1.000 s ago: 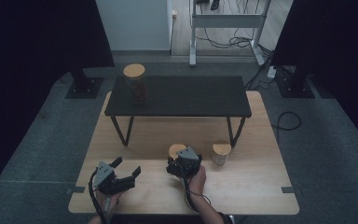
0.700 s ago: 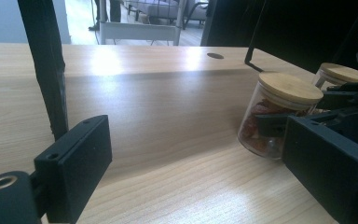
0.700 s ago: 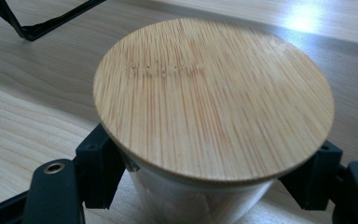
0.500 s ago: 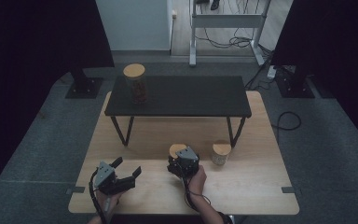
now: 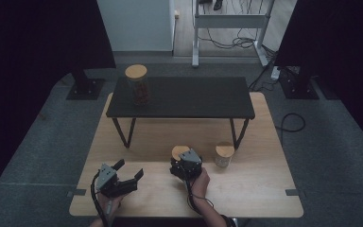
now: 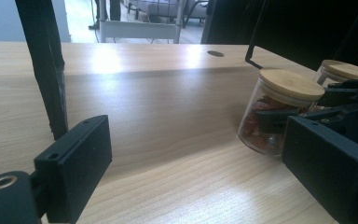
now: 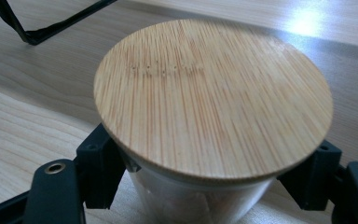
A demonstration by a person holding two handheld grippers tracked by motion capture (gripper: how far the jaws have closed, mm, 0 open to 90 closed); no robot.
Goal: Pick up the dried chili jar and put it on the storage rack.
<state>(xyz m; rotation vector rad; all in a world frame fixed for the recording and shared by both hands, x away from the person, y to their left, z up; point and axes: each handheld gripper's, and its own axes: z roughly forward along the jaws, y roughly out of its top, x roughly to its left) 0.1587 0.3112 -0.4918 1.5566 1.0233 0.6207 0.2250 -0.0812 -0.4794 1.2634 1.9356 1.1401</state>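
**Bamboo-lidded jar clamped, looks tippy**

Bamboo lid, glass body, something reddish inside: that's the jar [image 7: 213, 140] the right gripper [image 5: 186, 165] has just closed on. Its jaws pinch the glass right under the lid, one at about 9 o'clock and one at 3 o'clock in the right gripper view. In the high view the jar sits on the pale wood worktop [image 5: 246, 189], near the middle, with a second lidded jar [image 5: 224, 154] just beside it at roughly 3 o'clock. A third jar [image 5: 137, 85] stands up on the black shelf [image 5: 194, 97] at about 11 o'clock, well apart.

The left gripper [image 5: 119, 178] hovers wide open over the worktop with nothing in it.

What worries me: in the left gripper view the held jar [image 6: 279, 112] already looks tilted. Glass is slick, and the grip is high up near the rim, so I'd guess a quick lift could let it swing or slip out. The neighbour jar is close enough that a sideways move might knock it. The lid also looks loose-fit, so tipping further could pop it off.
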